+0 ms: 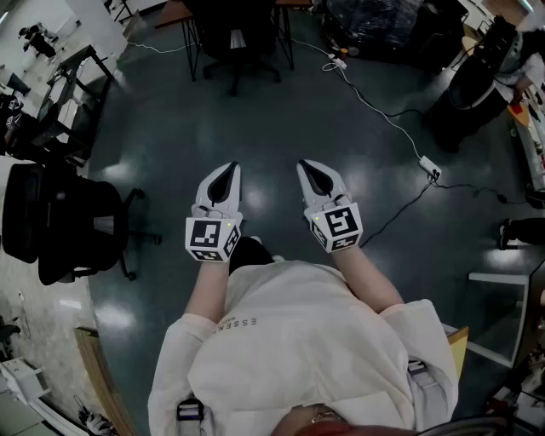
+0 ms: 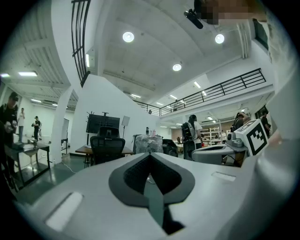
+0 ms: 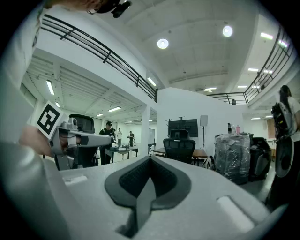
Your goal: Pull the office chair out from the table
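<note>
A black office chair (image 1: 236,38) stands tucked under a brown table (image 1: 174,12) at the far end of the dark floor. It also shows in the left gripper view as the chair (image 2: 107,147) at the table (image 2: 86,150), and in the right gripper view as the chair (image 3: 179,149). My left gripper (image 1: 226,171) and right gripper (image 1: 310,169) are held side by side in front of my body, pointing level toward the chair and well short of it. Both are shut with nothing between the jaws, as the left gripper (image 2: 150,157) and right gripper (image 3: 150,160) show close up.
A second black office chair (image 1: 64,221) stands at my left by desks. A white power strip (image 1: 430,168) with cables lies on the floor ahead right. A person (image 1: 481,72) stands at the far right. A wrapped pallet (image 3: 233,154) sits beside the table.
</note>
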The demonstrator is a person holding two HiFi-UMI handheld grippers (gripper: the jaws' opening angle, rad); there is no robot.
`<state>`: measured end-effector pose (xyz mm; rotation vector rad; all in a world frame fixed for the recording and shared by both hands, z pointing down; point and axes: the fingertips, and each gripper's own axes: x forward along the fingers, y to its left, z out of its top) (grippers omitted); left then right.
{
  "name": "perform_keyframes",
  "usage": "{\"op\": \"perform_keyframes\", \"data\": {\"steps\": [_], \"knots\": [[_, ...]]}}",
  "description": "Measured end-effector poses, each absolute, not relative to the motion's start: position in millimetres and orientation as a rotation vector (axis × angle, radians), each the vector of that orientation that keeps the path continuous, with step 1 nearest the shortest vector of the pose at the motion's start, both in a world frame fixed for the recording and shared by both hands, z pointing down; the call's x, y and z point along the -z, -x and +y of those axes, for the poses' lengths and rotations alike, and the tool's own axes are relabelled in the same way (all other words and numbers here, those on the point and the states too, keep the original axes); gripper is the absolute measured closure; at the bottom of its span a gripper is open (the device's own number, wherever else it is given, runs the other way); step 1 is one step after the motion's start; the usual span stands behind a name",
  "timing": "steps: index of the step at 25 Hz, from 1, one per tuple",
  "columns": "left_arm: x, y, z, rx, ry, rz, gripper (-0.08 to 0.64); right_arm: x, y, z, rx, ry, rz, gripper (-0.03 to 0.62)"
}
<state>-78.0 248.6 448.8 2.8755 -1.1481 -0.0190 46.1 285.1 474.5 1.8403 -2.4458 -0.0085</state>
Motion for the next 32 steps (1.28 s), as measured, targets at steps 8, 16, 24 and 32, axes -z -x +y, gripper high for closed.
{"op": "perform_keyframes", "data": {"steps": [8, 16, 24, 32], "knots": [[-450.1, 70.2, 235.8, 0.015, -2.869, -1.146, 0.545, -473.1, -54.8, 272.1, 0.008, -1.840, -2.445, 0.600], [-457.7, 74.6, 223.9, 0.013, -2.845, -1.157, 0.545, -477.6, -61.8, 258.6, -0.039, -1.903, -2.435, 0.600], [-475.5, 79.6, 189.2, -0.038, -2.806, -1.150, 0.545, -497.5, -63.2, 227.3, -0.111, -1.880, -2.417, 0.600], [-501.7, 84.3, 90.3, -0.071, -2.740, -1.122, 0.545, -525.9, -62.5, 137.6, -0.224, -1.874, -2.373, 0.600]]}}
